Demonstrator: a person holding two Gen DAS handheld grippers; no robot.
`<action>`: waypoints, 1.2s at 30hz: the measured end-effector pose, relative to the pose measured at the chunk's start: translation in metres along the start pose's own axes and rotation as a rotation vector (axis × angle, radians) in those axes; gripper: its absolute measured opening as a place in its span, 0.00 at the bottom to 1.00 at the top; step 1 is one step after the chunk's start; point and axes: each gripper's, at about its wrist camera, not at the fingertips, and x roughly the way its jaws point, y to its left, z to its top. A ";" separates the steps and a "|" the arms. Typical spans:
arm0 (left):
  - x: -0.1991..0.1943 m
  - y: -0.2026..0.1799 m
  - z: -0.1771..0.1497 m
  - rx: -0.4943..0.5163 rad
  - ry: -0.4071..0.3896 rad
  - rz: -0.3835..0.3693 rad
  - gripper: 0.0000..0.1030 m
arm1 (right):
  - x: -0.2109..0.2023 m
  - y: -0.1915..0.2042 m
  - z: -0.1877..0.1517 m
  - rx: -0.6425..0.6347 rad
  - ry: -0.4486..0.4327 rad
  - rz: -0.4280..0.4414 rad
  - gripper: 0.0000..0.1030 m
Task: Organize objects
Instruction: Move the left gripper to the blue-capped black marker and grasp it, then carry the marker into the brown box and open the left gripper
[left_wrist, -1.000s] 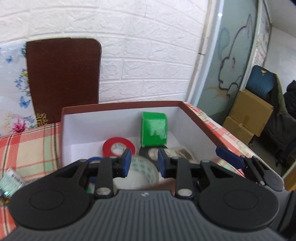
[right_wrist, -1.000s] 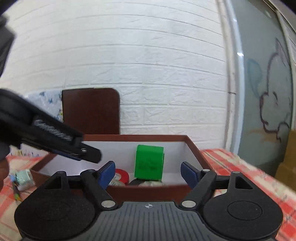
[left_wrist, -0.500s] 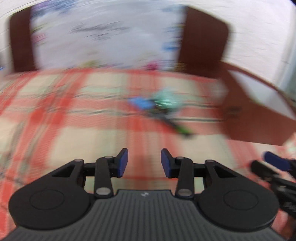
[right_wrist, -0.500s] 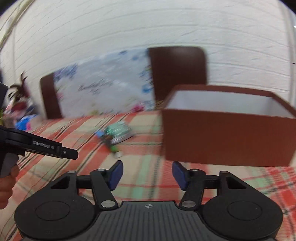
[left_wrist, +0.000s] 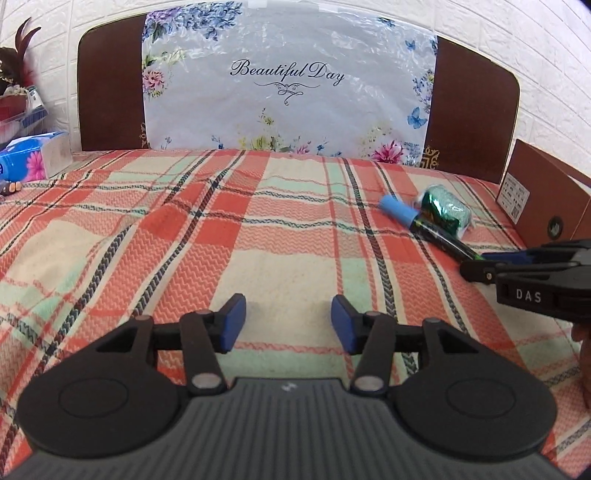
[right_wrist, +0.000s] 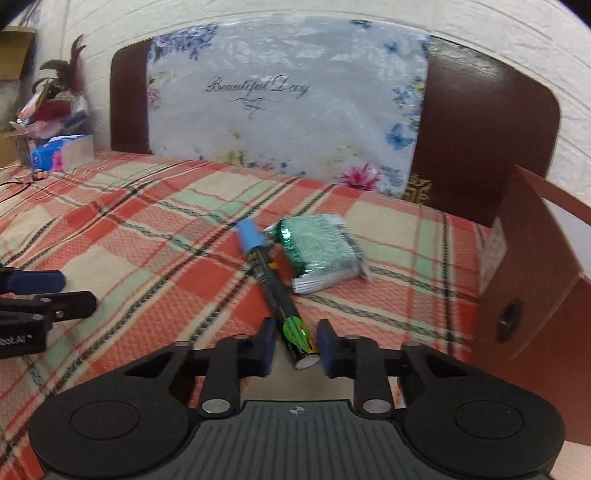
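the right tongs (right_wrist: 294, 346) have just been closing around the near end of the marker (right_wrist: 277, 291), which sits between the pads with small gaps still showing, so not yet gripped. the marker lies on the plaid worktop (left_wrist: 258, 236), its blue cap touching the green foil packet (right_wrist: 319, 251), left of the brown box (right_wrist: 535, 280), likely its destination. the left tongs (left_wrist: 288, 324), empty, have just been opening over bare cloth.

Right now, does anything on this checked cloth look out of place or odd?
Only two things lie loose beside the brown box: a pen with a blue cap, lying slantwise, and a green foil packet touching it. The right tool has been closing around the pen's end.
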 end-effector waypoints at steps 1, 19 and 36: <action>-0.001 0.000 -0.002 0.001 -0.001 -0.001 0.52 | -0.005 0.001 -0.003 0.010 0.004 0.002 0.15; -0.033 -0.110 0.016 -0.048 0.359 -0.306 0.55 | -0.121 -0.041 -0.105 0.516 -0.015 0.179 0.14; -0.058 -0.218 0.085 0.089 0.282 -0.472 0.18 | -0.175 -0.094 -0.072 0.552 -0.327 0.072 0.15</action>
